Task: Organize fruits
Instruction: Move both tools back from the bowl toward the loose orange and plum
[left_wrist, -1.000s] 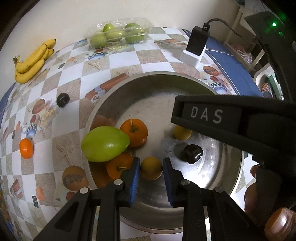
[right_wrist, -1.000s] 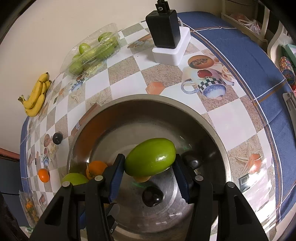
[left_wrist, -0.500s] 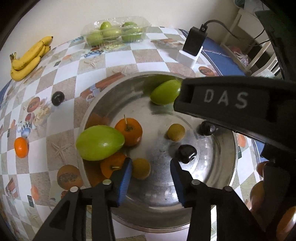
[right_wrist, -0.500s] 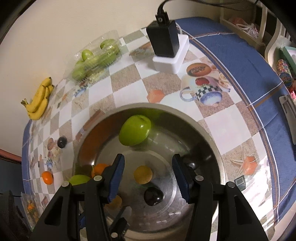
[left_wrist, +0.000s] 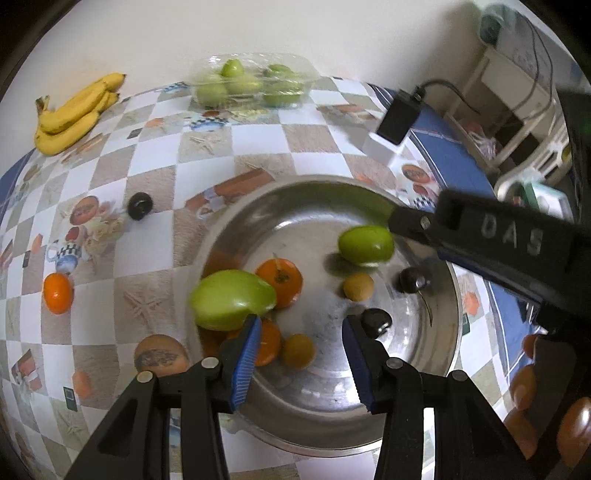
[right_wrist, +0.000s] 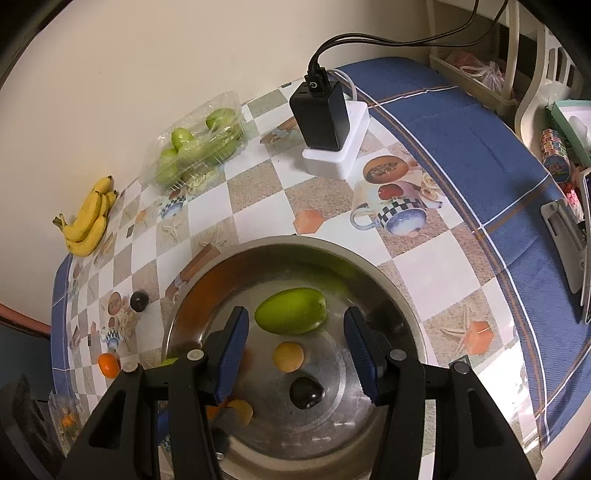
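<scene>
A steel bowl (left_wrist: 314, 229) (right_wrist: 391, 295) holds the gathered fruit. In the left wrist view I see a green mango (left_wrist: 232, 304) against its left wall, two oranges (left_wrist: 279, 277), two small yellow fruits (left_wrist: 297, 350), two dark plums (left_wrist: 413, 279) and a second green mango (left_wrist: 365, 245). My left gripper (left_wrist: 299, 354) hangs open above the near yellow fruit, touching nothing. My right gripper (right_wrist: 295, 350) is open too, above the second mango (right_wrist: 291, 311), a yellow fruit (right_wrist: 288, 356) and a plum (right_wrist: 306, 392). Its black body (left_wrist: 509, 243) crosses the left wrist view.
On the checkered tablecloth outside the bowl lie a loose orange (left_wrist: 57, 293), a dark plum (left_wrist: 139, 206), a bunch of bananas (left_wrist: 74, 114) and a clear clamshell of green fruit (left_wrist: 251, 83). A black charger on a white box (right_wrist: 325, 118) stands behind the bowl.
The right gripper let go of the green mango, which dropped into the bowl. The left gripper opened off the small yellow fruit. Both grippers rose a little.
</scene>
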